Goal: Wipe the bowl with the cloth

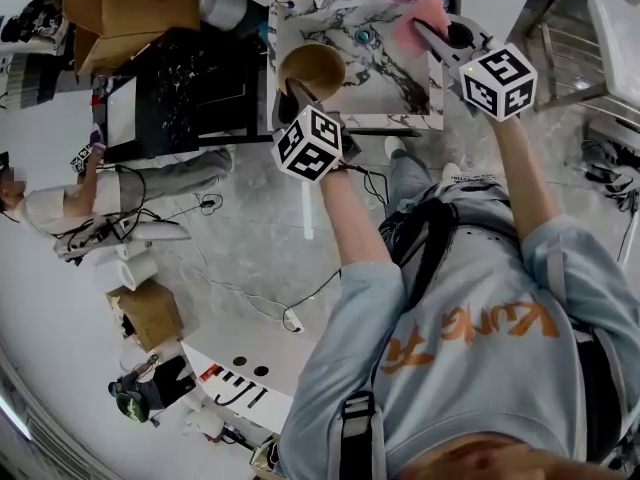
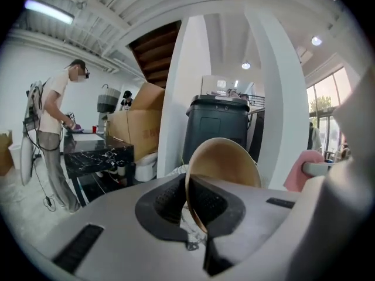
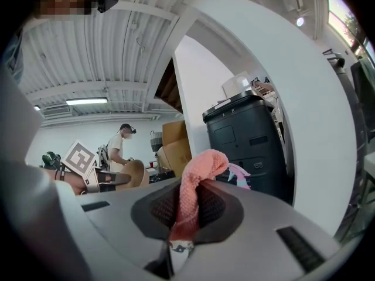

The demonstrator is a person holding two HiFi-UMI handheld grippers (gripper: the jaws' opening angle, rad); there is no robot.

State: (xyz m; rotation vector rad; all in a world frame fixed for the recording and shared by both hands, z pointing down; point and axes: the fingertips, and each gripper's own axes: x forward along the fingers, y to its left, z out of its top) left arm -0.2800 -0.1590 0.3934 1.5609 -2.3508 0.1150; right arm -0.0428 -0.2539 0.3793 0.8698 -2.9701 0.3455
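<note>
Over the marble surface (image 1: 385, 73), the tan bowl (image 1: 315, 65) is held tilted, its rim clamped between the fingers of the left gripper (image 1: 298, 92). Right of it and apart, the pink cloth (image 1: 420, 18) is pinched between the fingers of the right gripper (image 1: 437, 34).

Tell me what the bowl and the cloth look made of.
Bowl: probably wood or bamboo fibre, possibly plastic. It is an even tan, matte, with a thin rim.
Cloth: soft knitted or woven fabric, perhaps cotton or microfibre. It is pink, with a fine ribbed texture, and folds limply.
</note>
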